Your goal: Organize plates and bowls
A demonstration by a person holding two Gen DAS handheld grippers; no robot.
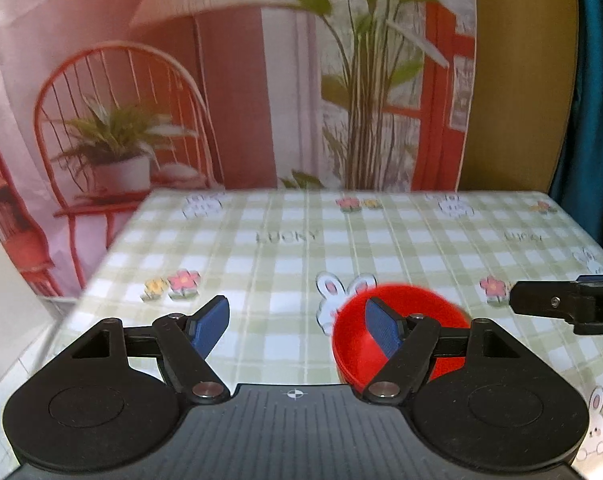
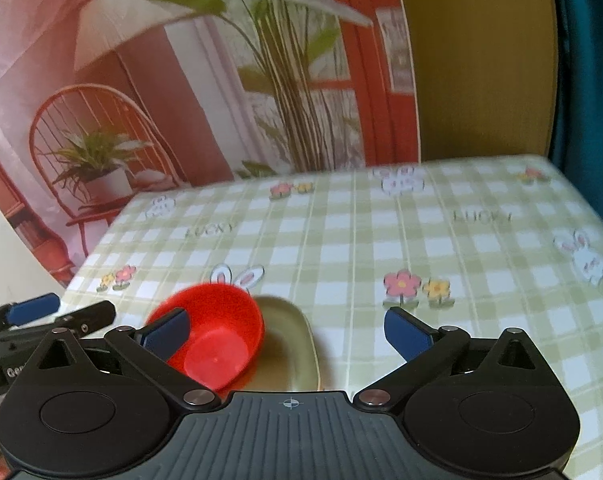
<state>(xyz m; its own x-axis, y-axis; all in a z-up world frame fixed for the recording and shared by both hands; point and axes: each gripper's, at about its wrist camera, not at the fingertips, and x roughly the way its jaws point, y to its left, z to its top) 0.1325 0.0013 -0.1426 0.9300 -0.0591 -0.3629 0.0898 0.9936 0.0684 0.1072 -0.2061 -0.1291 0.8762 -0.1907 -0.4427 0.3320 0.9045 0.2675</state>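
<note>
**Bowl on plate, both tongs spread above it**

Bowl first: a round red plastic bowl (image 2: 217, 336) sits on a pale green, rounded-square plate (image 2: 297, 340) that lies flat on the table. In the right wrist view the bowl covers the plate's left part and looks tilted, its inside facing the camera; the blur leaves the exact lean unclear. In the left wrist view the same red bowl (image 1: 357, 340) shows low and right of centre, and the plate is hidden.

The left gripper (image 1: 297, 330) points forward and slightly downward over the table. Its blue-padded jaws stand spread, with only bare cloth between them. The bowl lies at its right finger: the blue pad (image 1: 381, 330) overlaps the bowl's rim in the picture, but whether it touches cannot be told.

The right gripper (image 2: 287, 334) also points forward and a little down, jaws spread as wide as they go. The bowl's right half and the plate lie in the gap between the fingers. Its left pad (image 2: 167, 334) crosses the bowl's left edge in the view; contact cannot be judged. Its right pad (image 2: 405, 338) stands clear of the plate, over open cloth.

Each gripper's tip shows at the edge of the other's view, close beside the bowl.

All rests on a green-and-white checked tablecloth (image 2: 381, 240) printed with rabbits, flowers and "LUCKY". Behind it hangs a printed backdrop (image 1: 141, 100) of a red chair and potted plants.
</note>
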